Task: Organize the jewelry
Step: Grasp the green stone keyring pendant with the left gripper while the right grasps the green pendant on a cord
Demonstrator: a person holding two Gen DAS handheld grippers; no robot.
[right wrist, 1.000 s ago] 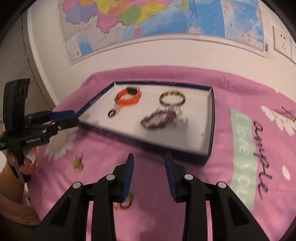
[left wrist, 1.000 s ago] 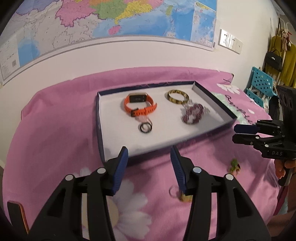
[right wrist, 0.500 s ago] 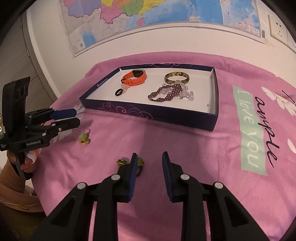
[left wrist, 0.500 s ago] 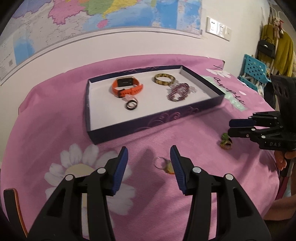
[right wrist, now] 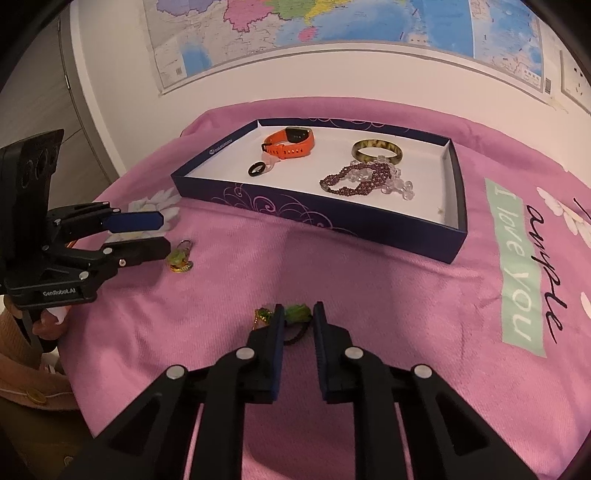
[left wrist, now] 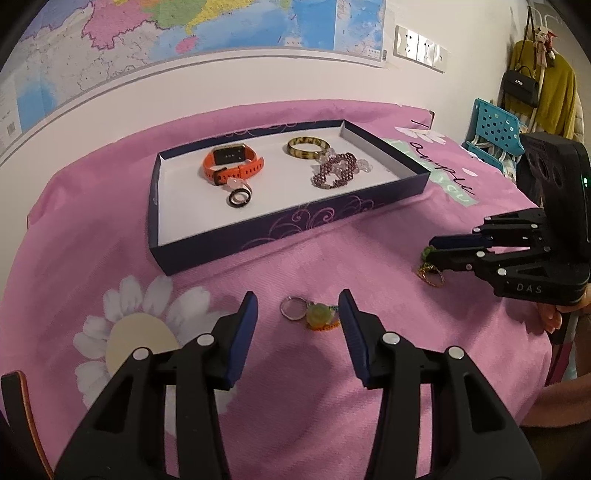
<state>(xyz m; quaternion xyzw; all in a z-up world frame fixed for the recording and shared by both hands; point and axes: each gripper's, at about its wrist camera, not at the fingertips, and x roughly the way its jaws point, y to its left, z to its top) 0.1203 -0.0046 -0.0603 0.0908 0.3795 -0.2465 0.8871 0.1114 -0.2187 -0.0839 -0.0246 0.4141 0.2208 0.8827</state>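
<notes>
Nearest, the right gripper (right wrist: pixel 298 314) pointed down at the pink cloth (right wrist: pixel 369 295), its jaws narrow and closing on a small green charm (right wrist: pixel 297 312) that lay between its tips; whether the pads already pressed it could not be told. The narrow set probably suited so small a piece.

Beside it, the left gripper (left wrist: pixel 298 308) hung over a second trinket, a yellow-green charm on a silver ring (left wrist: pixel 312 315). Its jaws stood moderately wide and were closing slightly, with the trinket between the tips but untouched, likely lined up for a pick.

Both loose pieces lay on the cloth just short of the dark blue tray (left wrist: pixel 295 225), seemingly the place meant for them. Farther off, inside the tray, sat an orange watch (left wrist: pixel 232 166), a black ring (left wrist: pixel 239 197), a mottled bangle (left wrist: pixel 308 147) and a purple beaded bracelet (left wrist: pixel 334 171). Behind, a map (right wrist: pixel 332 33) covered the wall.
</notes>
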